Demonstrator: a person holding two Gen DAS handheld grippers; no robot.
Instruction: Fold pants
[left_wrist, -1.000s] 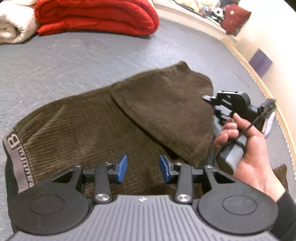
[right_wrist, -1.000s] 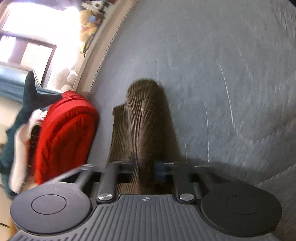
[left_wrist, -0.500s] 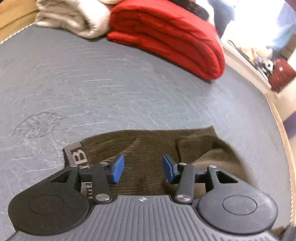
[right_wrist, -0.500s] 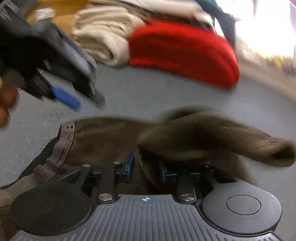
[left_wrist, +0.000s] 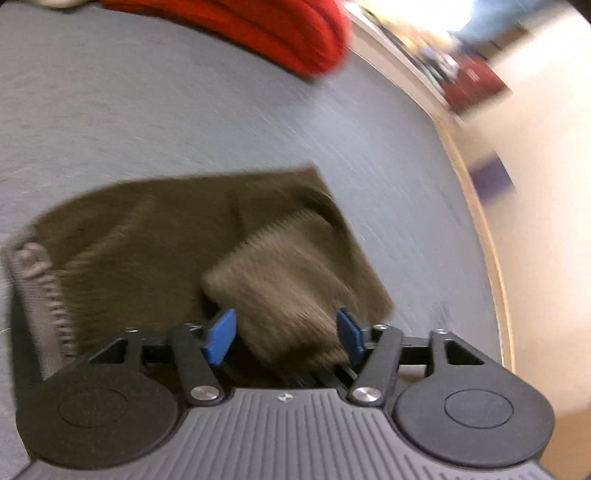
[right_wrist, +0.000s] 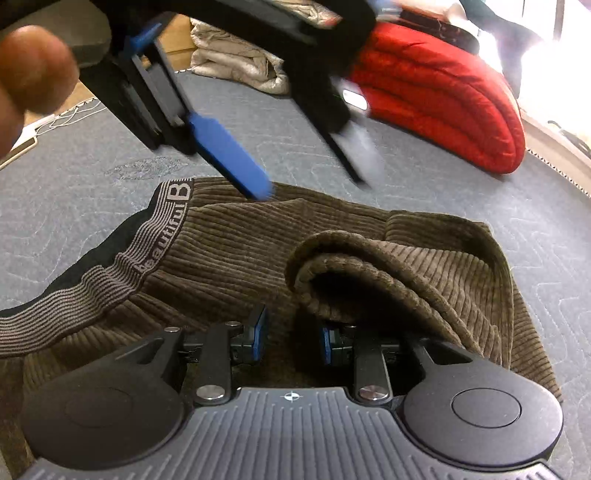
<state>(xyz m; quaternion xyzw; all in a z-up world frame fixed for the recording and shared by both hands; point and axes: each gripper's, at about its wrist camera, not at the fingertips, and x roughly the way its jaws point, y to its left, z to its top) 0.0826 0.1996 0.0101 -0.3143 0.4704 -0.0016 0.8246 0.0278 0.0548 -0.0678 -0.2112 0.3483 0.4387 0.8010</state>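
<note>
**Folded leg end sits right at my right fingers, waistband off to the left**

My right fingers (right_wrist: 290, 338) are partly spread, and the rolled cuff of the brown ribbed corduroy pants (right_wrist: 369, 258) bulges just ahead of the right-hand pad; I cannot tell whether that pad touches the cloth, and nothing is pinched. My left fingers (left_wrist: 282, 336) are opening, with a blurred fold of the same cloth lying between the blue pads but not pressed. The pants lie flat on the grey quilted mattress (right_wrist: 535, 221), their long axis running crosswise in front of my right fingers: the grey striped waistband (right_wrist: 110, 280) to the left, the doubled leg to the right. My right fingers are nearer that loose cuff, I judge. Far beyond lies a folded red quilted blanket (right_wrist: 443, 99).
</note>
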